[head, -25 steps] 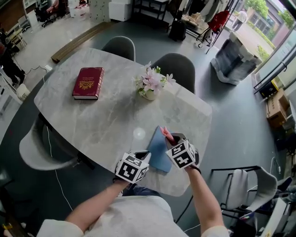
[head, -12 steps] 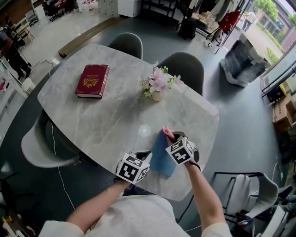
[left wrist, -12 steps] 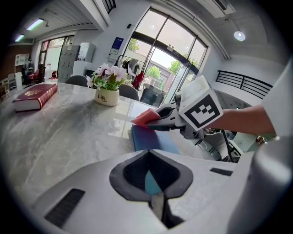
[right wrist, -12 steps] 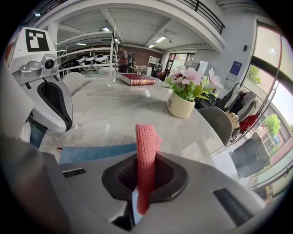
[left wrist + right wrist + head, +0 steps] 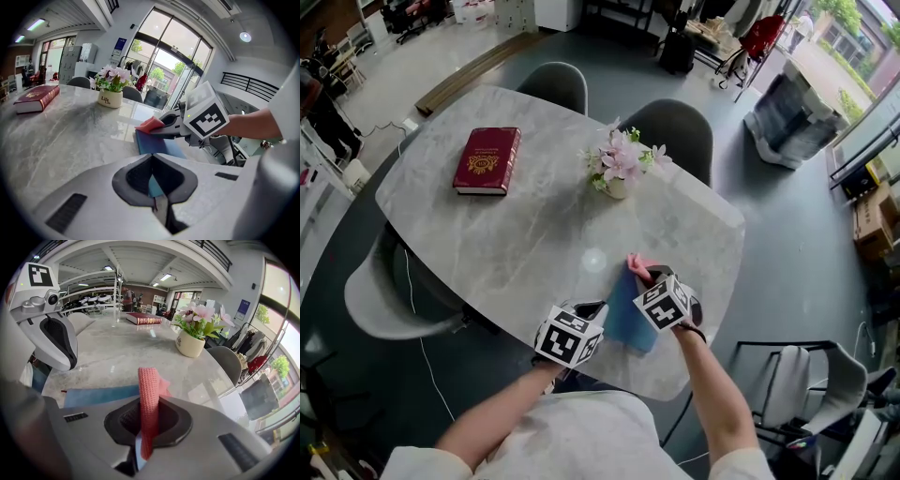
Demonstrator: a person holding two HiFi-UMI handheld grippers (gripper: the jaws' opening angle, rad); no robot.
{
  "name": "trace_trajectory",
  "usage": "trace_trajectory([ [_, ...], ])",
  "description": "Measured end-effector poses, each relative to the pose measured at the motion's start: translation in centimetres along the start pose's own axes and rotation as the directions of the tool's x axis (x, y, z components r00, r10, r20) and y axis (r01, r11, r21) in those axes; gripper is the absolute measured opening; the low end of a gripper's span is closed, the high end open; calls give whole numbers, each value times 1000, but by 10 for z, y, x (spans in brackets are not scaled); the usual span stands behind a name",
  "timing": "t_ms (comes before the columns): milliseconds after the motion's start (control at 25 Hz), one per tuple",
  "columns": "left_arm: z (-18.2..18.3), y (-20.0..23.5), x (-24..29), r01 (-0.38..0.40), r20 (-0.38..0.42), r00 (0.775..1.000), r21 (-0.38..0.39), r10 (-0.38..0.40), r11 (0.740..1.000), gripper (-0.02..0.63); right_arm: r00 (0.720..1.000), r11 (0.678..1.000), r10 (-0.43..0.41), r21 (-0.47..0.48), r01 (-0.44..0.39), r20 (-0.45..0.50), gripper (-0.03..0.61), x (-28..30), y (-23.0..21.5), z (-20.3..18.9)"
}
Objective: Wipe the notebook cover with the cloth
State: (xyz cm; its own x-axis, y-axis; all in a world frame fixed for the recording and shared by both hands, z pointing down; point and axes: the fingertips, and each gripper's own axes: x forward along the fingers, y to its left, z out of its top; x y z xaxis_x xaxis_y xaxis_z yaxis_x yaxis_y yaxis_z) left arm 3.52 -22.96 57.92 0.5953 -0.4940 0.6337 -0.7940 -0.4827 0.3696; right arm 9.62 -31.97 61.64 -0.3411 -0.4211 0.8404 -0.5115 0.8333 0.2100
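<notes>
Closest to you, your left gripper [image 5: 592, 312] sits at the near edge of the grey marble table [image 5: 525, 234]. Its jaws are clenched together, with a sliver of the blue notebook [image 5: 628, 317] caught between them at its near corner. The notebook lies flat on the table close to the near edge, between your two grippers.

Just to the right, your right gripper [image 5: 646, 278] reaches over the notebook. Its jaws are clamped on a pink knitted cloth [image 5: 637, 268], which stands up as a folded strip between them in the right gripper view. The free end of the cloth lies at the far end of the blue cover, and it appears to touch the cover there.

Farther across the table, past bare marble, a small cream pot of pink and white flowers [image 5: 618, 166] stands upright near the far edge. Well to its left lies a red hardcover book [image 5: 487, 160] with a gold emblem on its cover, closed and flat.

Beyond the table, two dark grey chairs [image 5: 679, 131] are pushed in at the far side.
</notes>
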Motion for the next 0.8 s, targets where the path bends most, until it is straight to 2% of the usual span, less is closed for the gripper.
trace_trajectory([
  [800,-18,-15,-29,46,-6,999,62,-46,997,8,1000,998,-19,53,19,-6,15,-28,54,-14],
])
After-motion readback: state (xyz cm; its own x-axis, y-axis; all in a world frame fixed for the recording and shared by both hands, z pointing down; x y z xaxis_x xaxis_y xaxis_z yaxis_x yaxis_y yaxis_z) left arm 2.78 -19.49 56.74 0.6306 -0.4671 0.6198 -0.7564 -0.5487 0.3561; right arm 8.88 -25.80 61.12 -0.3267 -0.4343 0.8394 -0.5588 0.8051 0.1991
